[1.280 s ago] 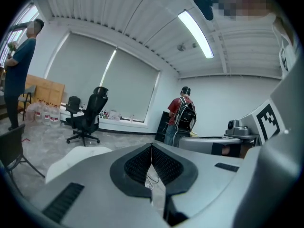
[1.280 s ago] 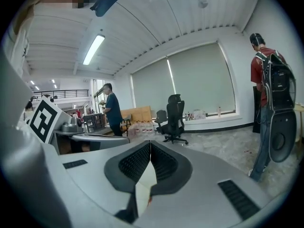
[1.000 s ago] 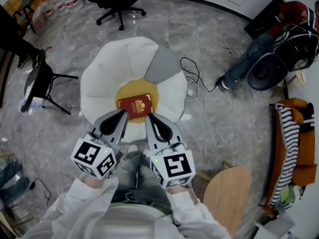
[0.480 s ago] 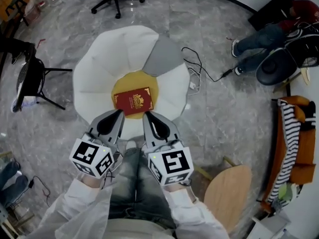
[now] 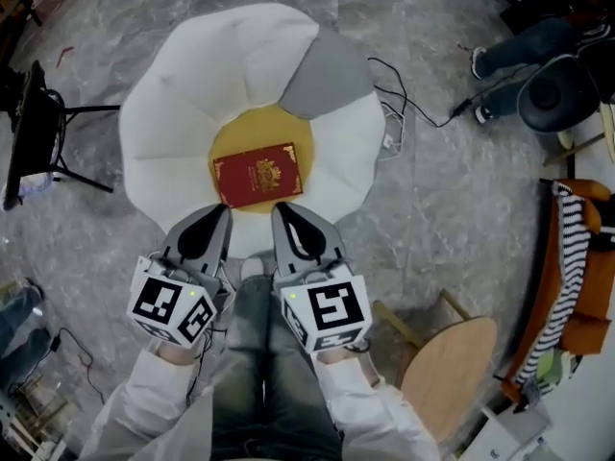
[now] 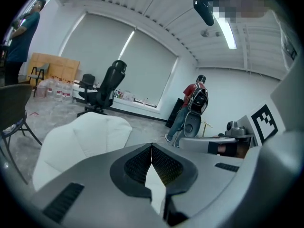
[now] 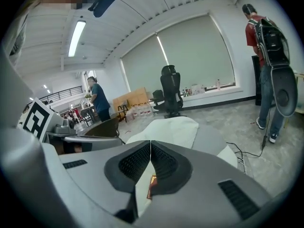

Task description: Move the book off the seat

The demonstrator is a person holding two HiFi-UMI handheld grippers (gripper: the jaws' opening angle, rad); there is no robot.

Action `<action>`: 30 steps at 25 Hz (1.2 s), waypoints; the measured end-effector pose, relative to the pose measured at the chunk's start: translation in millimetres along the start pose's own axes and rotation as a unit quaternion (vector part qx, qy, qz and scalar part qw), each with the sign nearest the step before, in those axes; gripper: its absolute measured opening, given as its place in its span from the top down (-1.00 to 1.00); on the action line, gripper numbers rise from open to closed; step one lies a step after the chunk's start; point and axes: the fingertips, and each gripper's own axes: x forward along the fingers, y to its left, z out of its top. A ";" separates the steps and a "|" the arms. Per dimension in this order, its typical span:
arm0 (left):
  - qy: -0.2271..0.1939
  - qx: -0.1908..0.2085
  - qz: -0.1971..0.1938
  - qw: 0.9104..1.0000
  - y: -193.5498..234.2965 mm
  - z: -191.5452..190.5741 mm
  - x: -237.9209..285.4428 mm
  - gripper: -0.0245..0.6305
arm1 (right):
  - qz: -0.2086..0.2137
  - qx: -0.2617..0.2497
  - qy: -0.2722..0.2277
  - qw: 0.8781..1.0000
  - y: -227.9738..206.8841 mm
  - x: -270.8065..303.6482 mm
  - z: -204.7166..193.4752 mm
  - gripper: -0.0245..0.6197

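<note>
A dark red book (image 5: 257, 174) with a gold emblem lies flat on the yellow centre of a flower-shaped white seat (image 5: 178, 94) that has one grey petal (image 5: 325, 75). My left gripper (image 5: 222, 212) and right gripper (image 5: 280, 209) hang side by side just short of the book's near edge, over the seat's front petals. Both are shut with nothing between the jaws. In the left gripper view the gripper (image 6: 151, 147) points over the white seat (image 6: 80, 139). In the right gripper view a sliver of the book (image 7: 151, 187) shows under the gripper (image 7: 150, 143).
A black folding chair (image 5: 29, 128) stands left of the seat. A cable (image 5: 413, 94) runs across the floor at its right. A wooden stool (image 5: 447, 377) is at my right side, an orange chair with striped cloth (image 5: 575, 257) further right. A person (image 5: 538, 41) stands at the far right.
Both grippers have sunk toward the seat together, still shut. The seat and book now look larger and closer, with the jaw tips nearer the book's front edge.
</note>
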 end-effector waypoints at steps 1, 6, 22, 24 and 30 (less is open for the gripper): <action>0.001 -0.001 0.004 1.000 6.1 -9.9 6.2 0.91 | -0.002 0.000 0.001 1.000 -2.9 7.2 -8.4 0.89; 0.009 -0.014 0.012 1.000 34.5 -63.2 41.7 0.91 | -0.008 0.006 0.018 1.000 -17.5 44.1 -62.3 0.89; 0.030 -0.040 0.041 0.998 99.6 -193.6 101.4 0.91 | 0.018 0.091 0.054 0.994 -63.5 122.7 -215.5 0.89; 0.027 -0.039 0.037 0.998 103.3 -205.5 109.1 0.91 | 0.020 0.110 0.053 0.992 -67.4 132.6 -232.5 0.88; 0.034 -0.039 0.033 0.998 113.7 -240.2 122.7 0.91 | 0.006 0.202 0.053 0.978 -82.6 154.7 -285.3 0.88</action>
